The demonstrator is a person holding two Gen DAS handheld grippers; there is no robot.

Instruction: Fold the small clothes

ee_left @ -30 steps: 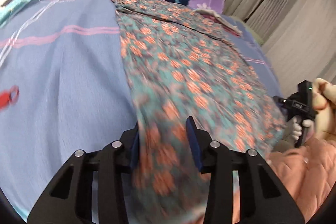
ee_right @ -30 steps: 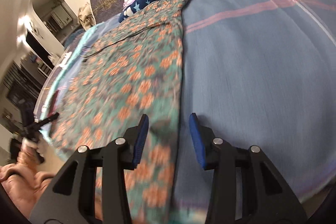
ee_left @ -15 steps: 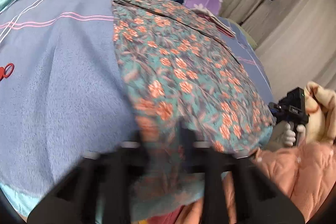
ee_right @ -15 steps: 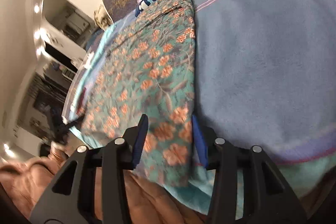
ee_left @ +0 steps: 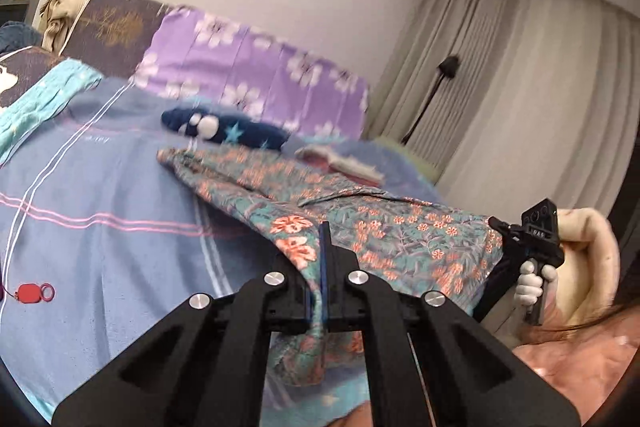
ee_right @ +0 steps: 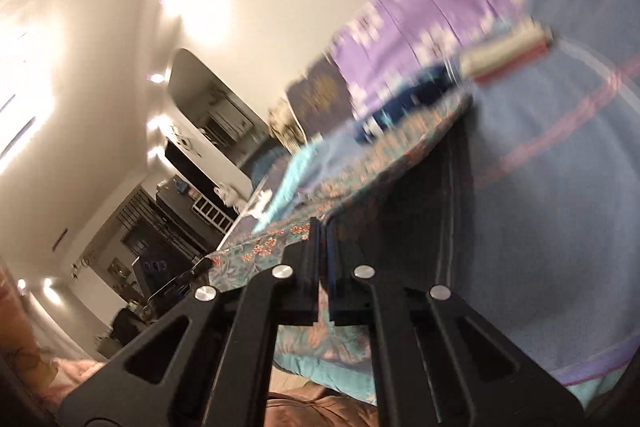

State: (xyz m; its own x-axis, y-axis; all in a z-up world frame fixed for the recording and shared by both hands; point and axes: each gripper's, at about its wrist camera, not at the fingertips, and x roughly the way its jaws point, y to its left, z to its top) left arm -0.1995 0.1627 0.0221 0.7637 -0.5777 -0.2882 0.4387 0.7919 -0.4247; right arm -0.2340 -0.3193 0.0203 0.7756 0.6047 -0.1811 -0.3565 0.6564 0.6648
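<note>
Left gripper (ee_left: 322,243) and right gripper (ee_right: 322,239) each pinch floral garment (ee_left: 372,227) near hem, lifted off blue blanket (ee_left: 100,195) — first fold barely begun, no crease laid yet.

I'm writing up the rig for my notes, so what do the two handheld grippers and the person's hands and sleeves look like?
Both grippers, the left gripper and the right gripper, have matte black angular frames with triangular cut-outs, round silver bolts and blue-lined jaws. Seen from the left wrist, the right gripper has a black pistol-style handle with a small boxy camera on top; the right hand wears a white glove under a fluffy cream sleeve. No cables show.
</note>
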